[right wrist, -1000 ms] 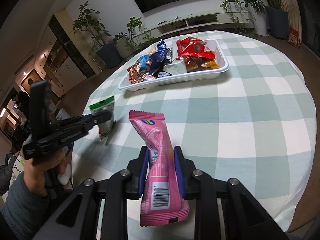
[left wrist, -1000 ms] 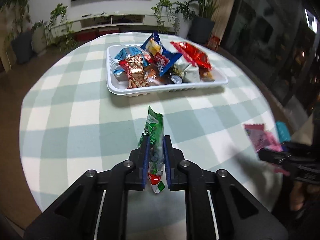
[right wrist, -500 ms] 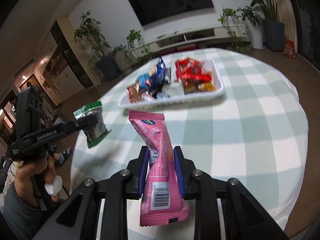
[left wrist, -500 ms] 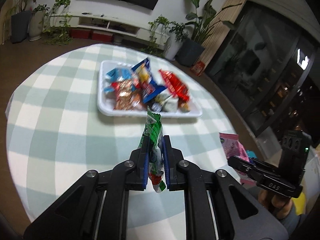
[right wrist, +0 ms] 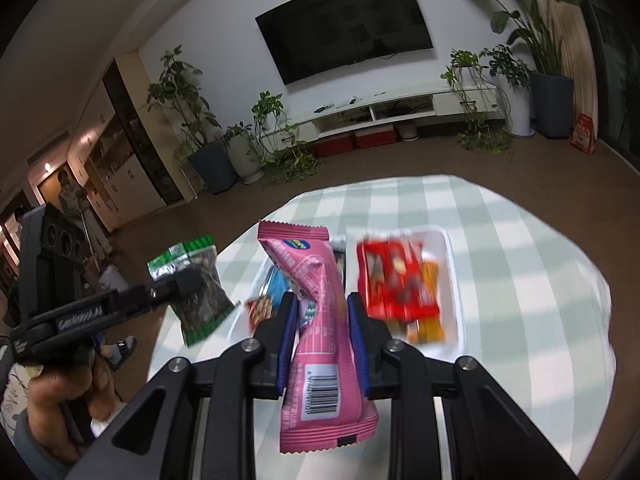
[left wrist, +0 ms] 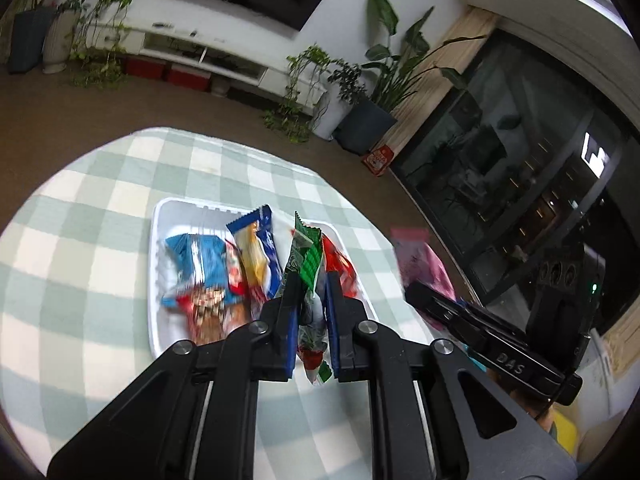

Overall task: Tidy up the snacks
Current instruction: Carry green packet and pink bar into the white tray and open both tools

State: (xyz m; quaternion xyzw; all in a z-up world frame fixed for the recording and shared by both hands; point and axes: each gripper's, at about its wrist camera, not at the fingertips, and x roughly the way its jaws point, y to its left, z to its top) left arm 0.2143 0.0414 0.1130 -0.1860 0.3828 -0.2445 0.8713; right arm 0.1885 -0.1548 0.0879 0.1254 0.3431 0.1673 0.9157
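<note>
Left tool: clamped tight on a green snack packet, packet upright between the blue pads, its tail hanging below them. Ahead of and below this tool: white tray on the checked tabletop, holding a blue packet, a blue-and-yellow packet and red packets, partly hidden behind the held one. Right tool: nearly closed, gripping a pink snack bar, barcode end toward the camera. Directly beyond it the same tray, a red packet to the right of the bar. The left tool shows to its left, off the tabletop edge.
</note>
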